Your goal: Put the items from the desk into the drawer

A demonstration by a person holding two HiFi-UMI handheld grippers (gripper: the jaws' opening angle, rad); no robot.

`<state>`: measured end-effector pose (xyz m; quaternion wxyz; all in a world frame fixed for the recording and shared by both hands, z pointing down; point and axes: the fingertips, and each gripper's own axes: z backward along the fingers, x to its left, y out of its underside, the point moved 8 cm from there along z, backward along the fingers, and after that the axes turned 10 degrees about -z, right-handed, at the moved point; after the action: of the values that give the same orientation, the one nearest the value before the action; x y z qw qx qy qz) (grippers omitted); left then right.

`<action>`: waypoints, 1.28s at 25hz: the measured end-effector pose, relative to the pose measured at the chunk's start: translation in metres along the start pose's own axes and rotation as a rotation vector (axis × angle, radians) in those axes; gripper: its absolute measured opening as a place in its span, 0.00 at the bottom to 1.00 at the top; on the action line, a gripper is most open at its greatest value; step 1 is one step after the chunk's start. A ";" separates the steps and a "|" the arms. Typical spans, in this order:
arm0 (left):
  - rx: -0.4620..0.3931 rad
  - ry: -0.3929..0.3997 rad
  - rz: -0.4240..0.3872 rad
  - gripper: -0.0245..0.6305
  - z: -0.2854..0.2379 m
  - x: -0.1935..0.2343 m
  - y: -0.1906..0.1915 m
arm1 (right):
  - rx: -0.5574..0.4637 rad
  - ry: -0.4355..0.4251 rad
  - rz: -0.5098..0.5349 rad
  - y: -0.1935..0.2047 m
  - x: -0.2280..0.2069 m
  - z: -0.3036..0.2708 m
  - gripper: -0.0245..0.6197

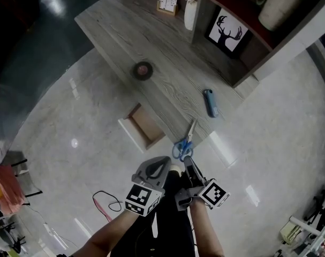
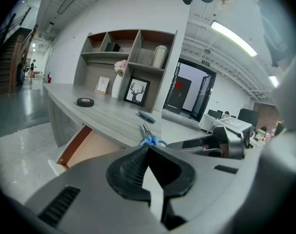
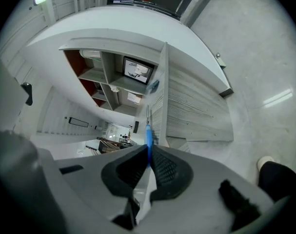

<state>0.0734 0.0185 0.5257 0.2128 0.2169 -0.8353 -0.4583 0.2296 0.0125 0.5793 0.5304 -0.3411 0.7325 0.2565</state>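
Right gripper (image 3: 148, 152) pinches the scissors (image 1: 187, 137), likely light and stiff, by blue handle at lower centre; left gripper (image 2: 148, 150) pressed together, empty.

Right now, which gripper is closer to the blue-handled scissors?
Right. The right gripper grips the scissors by their blue handle at the desk edge; the left gripper hangs shut left of them.

The drawer (image 1: 143, 126) lies open to approach from above; beyond it a tape roll (image 1: 143, 70), and right of it scissors (image 1: 184, 143), break the bare desk (image 1: 125, 31).
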 end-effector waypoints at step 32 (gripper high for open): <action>-0.054 -0.031 -0.004 0.05 0.037 0.014 -0.009 | -0.050 -0.088 0.092 0.010 0.042 0.005 0.08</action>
<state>0.0426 0.0316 0.5020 0.2047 0.2059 -0.8254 -0.4842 0.2166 0.0131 0.5382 0.5411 -0.3086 0.7166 0.3138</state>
